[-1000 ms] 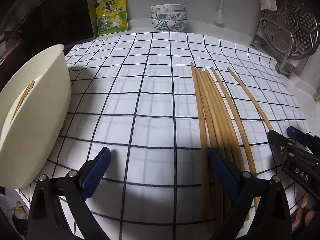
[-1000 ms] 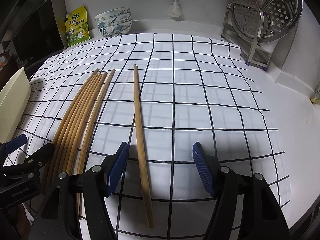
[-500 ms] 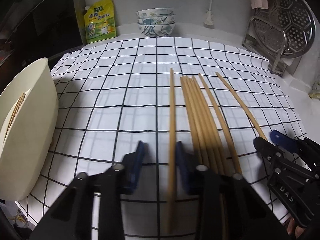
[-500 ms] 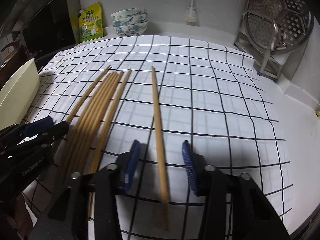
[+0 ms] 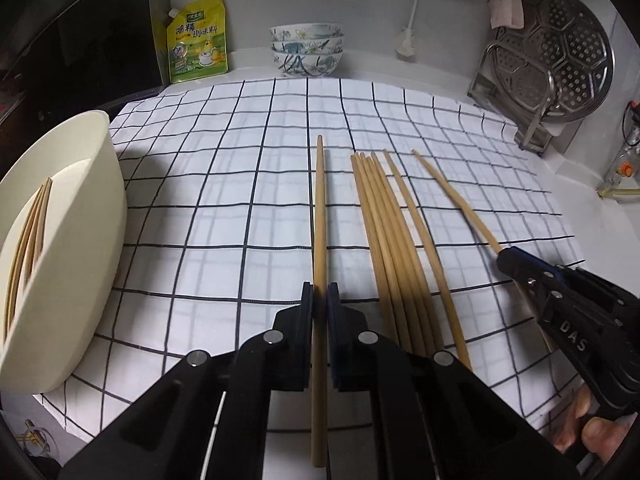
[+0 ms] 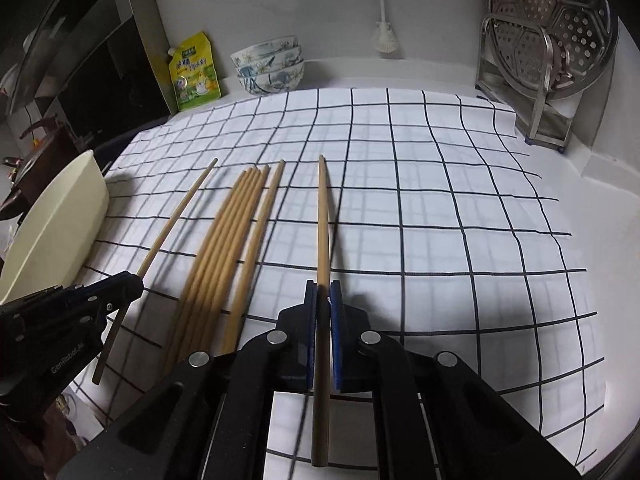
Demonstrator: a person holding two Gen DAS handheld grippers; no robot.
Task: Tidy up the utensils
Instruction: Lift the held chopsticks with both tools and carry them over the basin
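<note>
Over checked cloth (image 5: 224, 208), each tool (image 5: 319, 300) (image 6: 323, 300) clamps one chopstick (image 5: 319, 216) (image 6: 323, 216).

One bamboo chopstick (image 5: 319, 216) is clamped in the left gripper (image 5: 319, 300), another chopstick (image 6: 323, 216) in the right gripper (image 6: 323, 298). Five loose chopsticks (image 5: 390, 240) lie bunched on the checked cloth (image 5: 224, 184), a few more sit in the cream holder (image 5: 76, 240).
</note>
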